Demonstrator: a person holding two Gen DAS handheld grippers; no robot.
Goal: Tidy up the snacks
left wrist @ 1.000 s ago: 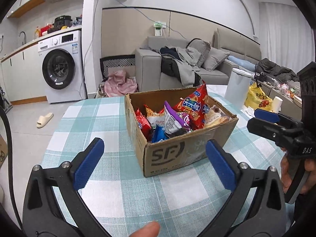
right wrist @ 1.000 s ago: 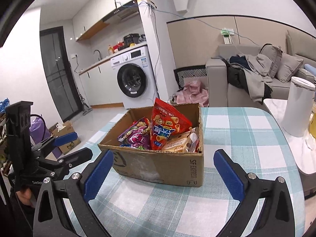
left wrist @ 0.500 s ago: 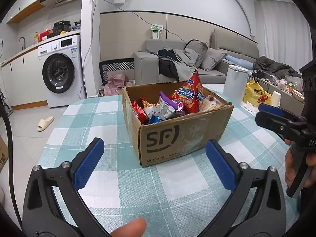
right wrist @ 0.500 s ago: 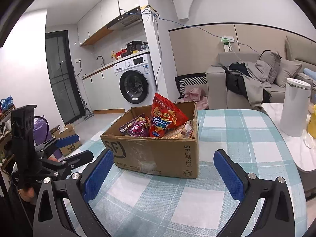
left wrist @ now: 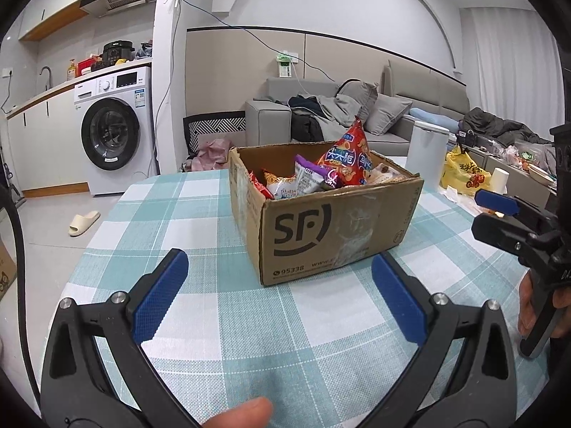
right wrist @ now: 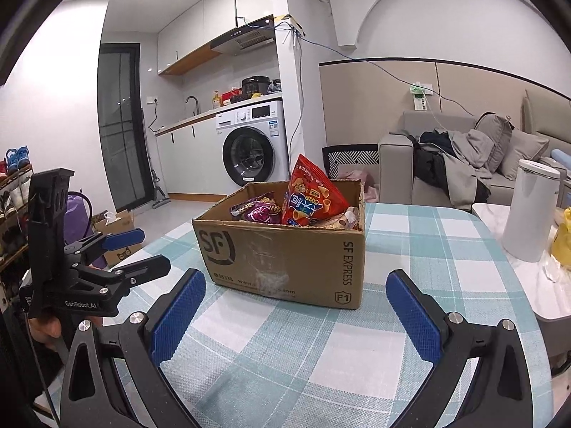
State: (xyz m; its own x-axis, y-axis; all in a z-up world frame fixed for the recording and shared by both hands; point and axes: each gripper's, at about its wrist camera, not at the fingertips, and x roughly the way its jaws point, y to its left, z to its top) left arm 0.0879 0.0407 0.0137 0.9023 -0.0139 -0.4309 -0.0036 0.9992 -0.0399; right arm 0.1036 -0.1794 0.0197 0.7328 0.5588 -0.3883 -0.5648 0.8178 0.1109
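Your left tongs (left wrist: 278, 296) stand wide and hold nothing, low over the near tabletop (left wrist: 221, 221). The cardboard box (left wrist: 332, 228) sits mid-tabletop, just beyond both tools, with the snacks inside: a red chip bag (left wrist: 348, 158) upright, a purple packet (right wrist: 262, 212) beside it. Your right tongs (right wrist: 296, 308) are likewise wide and hold nothing. Judgement: snacks already boxed fits either sorting done or packets awaiting removal; the pictures do not settle which. Surface: checked teal cloth, bare around the box. Room: washing machine (left wrist: 114, 132) far left, sofa (left wrist: 339, 114) far right.
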